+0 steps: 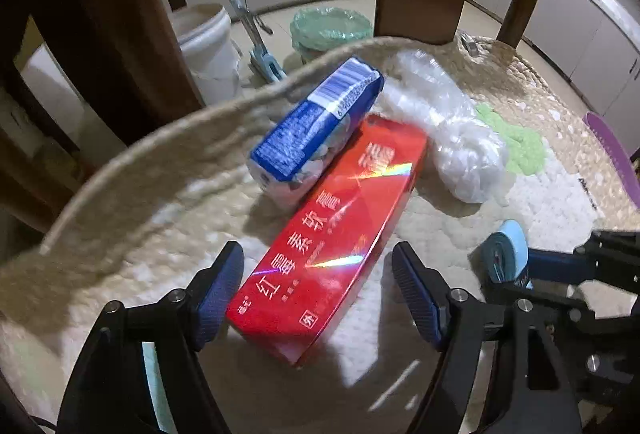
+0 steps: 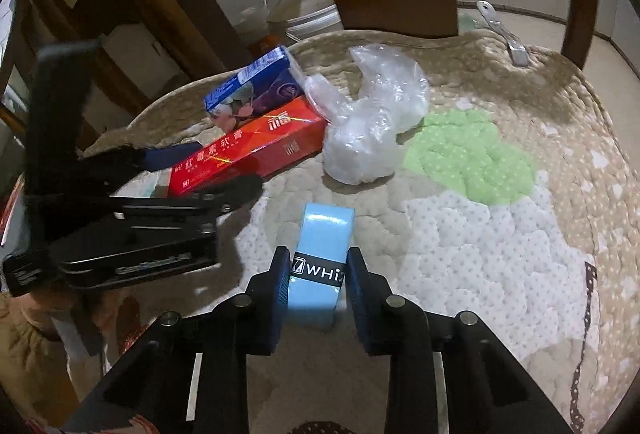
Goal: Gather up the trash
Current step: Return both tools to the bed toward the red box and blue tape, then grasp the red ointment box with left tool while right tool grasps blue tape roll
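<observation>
Left wrist view looks down on a quilted seat cushion (image 1: 460, 234) on a wooden chair, and the red box (image 1: 340, 234) lying on it serves as the landmark. Far left of the red box, beyond the cushion's raised edge, a white bucket (image 1: 208, 42) stands on the floor; further right a bin lined with a green bag (image 1: 330, 28) stands behind the cushion. A blue tissue pack (image 1: 316, 130) leans on the far left edge of the red box, touching it. The left gripper (image 1: 318, 294) straddles the near end of the red box with its jaws well apart; the blue pads (image 1: 220, 294) stand clear of the box on either side, so nothing is gripped. Just right of the red box's far end lies a crumpled clear plastic bag (image 1: 452, 138), with a green patch (image 1: 520, 142) of the cushion beyond it. Well right of the box's near end, the right gripper (image 1: 516, 266) comes in from the edge, clamped on a light blue roll (image 1: 506, 250).

In the right wrist view the left gripper (image 2: 224, 174) sits at the left, over the near end of the red box (image 2: 256, 150), the tissue pack (image 2: 252, 90) behind it. Right of the box lies the plastic bag (image 2: 368, 126). Below and right of the red box, the right gripper (image 2: 318, 282) has its fingers pressed against both sides of the light blue roll (image 2: 320, 262), which bears a black band reading "WHIZ". A metal clip-like object (image 2: 504, 34) lies at the cushion's far right rim.
</observation>
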### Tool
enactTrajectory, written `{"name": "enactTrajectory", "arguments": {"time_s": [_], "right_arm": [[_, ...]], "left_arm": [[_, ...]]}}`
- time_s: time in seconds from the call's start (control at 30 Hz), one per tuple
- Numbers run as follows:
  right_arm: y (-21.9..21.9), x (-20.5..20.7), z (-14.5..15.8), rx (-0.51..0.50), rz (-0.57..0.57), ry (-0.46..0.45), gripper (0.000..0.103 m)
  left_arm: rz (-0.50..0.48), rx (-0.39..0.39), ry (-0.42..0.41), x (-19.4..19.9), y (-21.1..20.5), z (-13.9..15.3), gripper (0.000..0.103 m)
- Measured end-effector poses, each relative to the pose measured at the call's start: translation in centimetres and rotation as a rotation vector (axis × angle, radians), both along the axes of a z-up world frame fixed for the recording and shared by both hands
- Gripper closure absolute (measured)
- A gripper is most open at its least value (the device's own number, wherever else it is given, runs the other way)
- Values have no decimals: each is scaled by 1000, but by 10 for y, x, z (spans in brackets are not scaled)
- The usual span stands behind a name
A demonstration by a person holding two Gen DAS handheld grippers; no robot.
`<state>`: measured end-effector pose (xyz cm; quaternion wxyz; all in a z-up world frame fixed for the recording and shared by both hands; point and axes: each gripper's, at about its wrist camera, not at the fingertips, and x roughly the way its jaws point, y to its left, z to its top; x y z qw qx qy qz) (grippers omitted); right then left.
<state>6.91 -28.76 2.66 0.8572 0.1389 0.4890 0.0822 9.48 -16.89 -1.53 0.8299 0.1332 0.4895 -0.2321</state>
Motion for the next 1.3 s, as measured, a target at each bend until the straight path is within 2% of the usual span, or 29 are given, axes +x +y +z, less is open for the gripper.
{"name": "enactTrajectory", "arguments": {"time_s": [0.07,0.1,0.17,0.27,0.47,0.57,0.63,0.7,0.73,0.8,0.87,1.0,1.1,1.3], "right_arm": [[-3,-4,2,12,-5,2,73],[-6,-7,5,17,-6,2,74],[-8,-12,9,23,-1,1,74],[-9,-23,17,29,10,0,74],[-25,-64,37,59,23,-1,74],[-38,-90,44,124,38,27,74],[-41,-100,40,194,68,82,74],[-43,-105,33,221,68,119,73],[-45,-105,29,195,57,128,73],[-47,-107,21,135,22,137,63],[-47,-104,13,117,0,134,59],[-40,-101,3,83,-23,122,49],[-33,-100,2,63,-29,102,44],[-14,-100,0,23,-44,77,43]], "left_arm": [[19,24,6,-4,-1,2,46],[20,20,16,-8,0,5,49],[32,-4,45,-17,6,12,63],[71,-49,90,-38,25,24,63],[133,-132,159,-105,66,37,63],[151,-128,205,-134,82,37,63],[144,-119,236,-145,84,31,63],[151,-93,222,-145,81,28,61],[165,-76,219,-143,81,27,59],[189,-69,202,-137,78,27,54],[203,-57,173,-133,80,28,45],[212,-49,156,-120,77,24,45],[217,-15,109,-113,72,18,43],[253,-11,41,-121,65,18,37]]}}
